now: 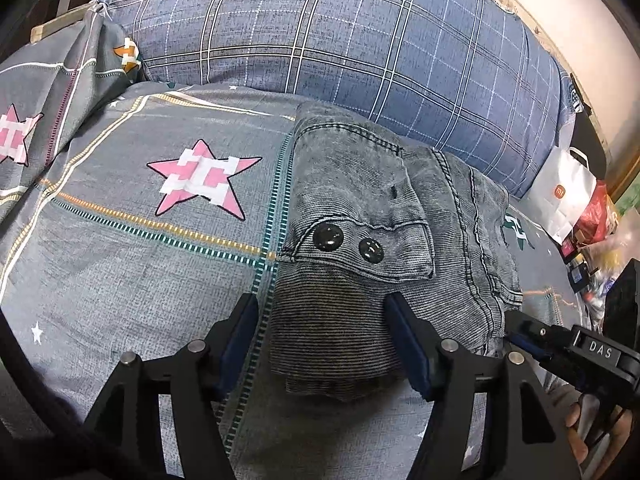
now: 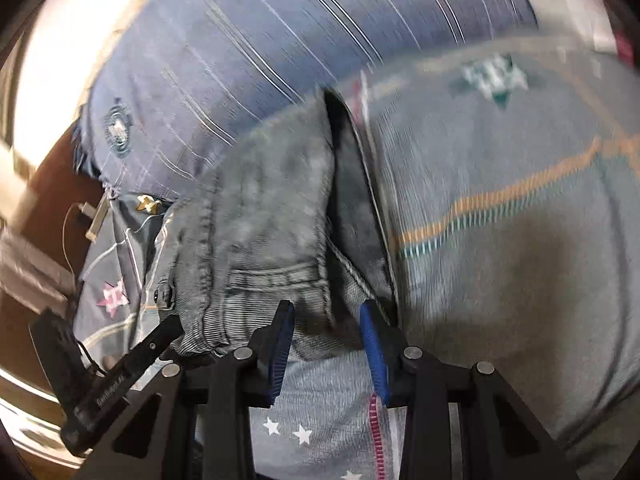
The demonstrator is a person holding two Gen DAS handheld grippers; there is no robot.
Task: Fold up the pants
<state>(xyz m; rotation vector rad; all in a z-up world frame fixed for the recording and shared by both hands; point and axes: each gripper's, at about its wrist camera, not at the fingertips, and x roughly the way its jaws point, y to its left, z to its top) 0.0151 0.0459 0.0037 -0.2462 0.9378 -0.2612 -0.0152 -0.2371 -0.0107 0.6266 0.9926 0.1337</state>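
Folded pants (image 1: 360, 216) lay on the bedsheet (image 1: 140, 260) beside the pillow (image 1: 360, 40). Left gripper (image 1: 320, 320) and right gripper (image 2: 326, 320), jaws released, straddled the bundle's edges; pressing evenly would likely flatten it.

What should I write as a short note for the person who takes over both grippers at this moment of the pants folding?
Left gripper: open, its fingers on either side of the near end of the folded grey denim pants, not clamped.
Right gripper: open, at the pants' edge; this view is motion-blurred, so contact is unclear.
Where: the pants lie as a compact bundle on the grey star-patterned bedsheet, just in front of the blue plaid pillow. The two dark snap buttons face up.
Done: the pants look folded into a small stack.
Left: probably only straighten the edges, then withdraw both grippers.
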